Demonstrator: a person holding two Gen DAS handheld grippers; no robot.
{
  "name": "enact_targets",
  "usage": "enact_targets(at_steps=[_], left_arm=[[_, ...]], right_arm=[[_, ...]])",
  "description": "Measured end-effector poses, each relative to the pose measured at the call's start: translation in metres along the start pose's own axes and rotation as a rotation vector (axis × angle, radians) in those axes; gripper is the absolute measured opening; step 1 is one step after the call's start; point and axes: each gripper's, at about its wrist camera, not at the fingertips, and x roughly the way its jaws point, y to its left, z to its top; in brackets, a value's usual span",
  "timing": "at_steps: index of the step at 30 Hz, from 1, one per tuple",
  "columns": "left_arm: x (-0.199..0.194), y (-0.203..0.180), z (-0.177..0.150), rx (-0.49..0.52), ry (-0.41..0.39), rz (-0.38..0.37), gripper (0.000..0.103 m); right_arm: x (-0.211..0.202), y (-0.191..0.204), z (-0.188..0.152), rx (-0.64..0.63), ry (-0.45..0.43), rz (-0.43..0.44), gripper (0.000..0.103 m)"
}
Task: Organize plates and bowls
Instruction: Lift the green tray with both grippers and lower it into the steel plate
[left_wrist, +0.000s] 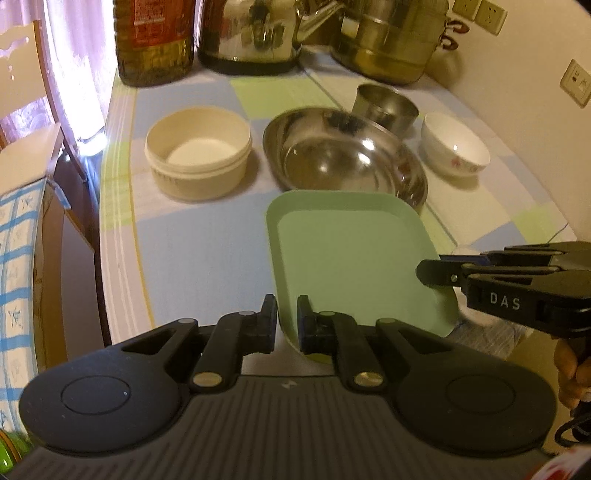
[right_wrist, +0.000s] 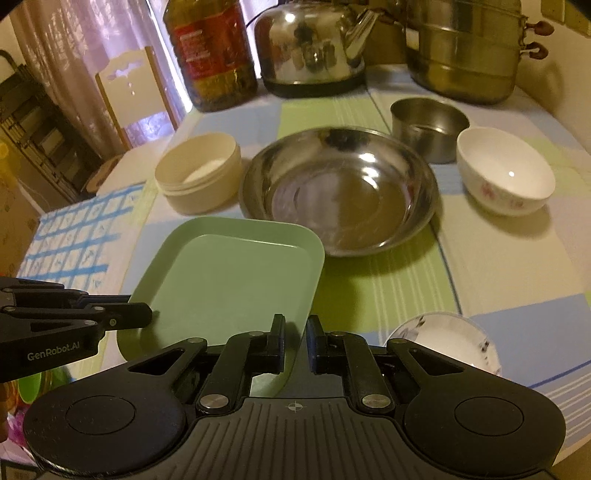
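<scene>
1. We see a counter (left_wrist: 207, 236) under a checked cloth of pale blue, green and white, with a curtain (right_wrist: 74, 62) and a wooden chair (right_wrist: 136, 96) off its left edge.
2. Along the counter's far edge stand an oil bottle (left_wrist: 153, 40), a steel kettle (left_wrist: 255, 33) and a stacked steel pot (left_wrist: 388, 40); sockets (left_wrist: 576, 83) sit on the wall at the right.
3. Mid-counter, in a row, sit a cream tub (left_wrist: 197, 153), a wide steel dish (left_wrist: 343, 155), a small steel cup (left_wrist: 386, 105) behind it and a white floral bowl (left_wrist: 454, 147).
4. The green tray (left_wrist: 351, 258) is tilted near the front edge, its far corner over the steel dish's rim.
5. The left tongs (left_wrist: 287, 321) pinch the tray's near-left rim; the right tongs (right_wrist: 296, 341) are clamped narrow on its right rim.
6. Only the right view shows a small patterned bowl (right_wrist: 443, 339) at the front edge, a dark rack (right_wrist: 33, 136) by the curtain, and a blue-checked cloth (right_wrist: 81, 236) beside the counter's left edge.
7. Only the left view shows a hand (left_wrist: 570, 373) gripping the right tool.
</scene>
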Motion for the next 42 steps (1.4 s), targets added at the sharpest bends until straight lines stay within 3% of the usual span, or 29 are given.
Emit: enact_targets(at_steps=[16, 42], left_arm=[[0.035, -0.022, 0.056, 0.045, -0.070, -0.004, 0.010], [0.116, -0.022, 0.104, 0.039, -0.012, 0.043, 0.010]], right_arm=[[0.008, -0.035, 0.045, 0.014, -0.076, -0.057, 0.012], [0.084, -0.083, 0.092, 0.056, -0.020, -0.079, 0.012]])
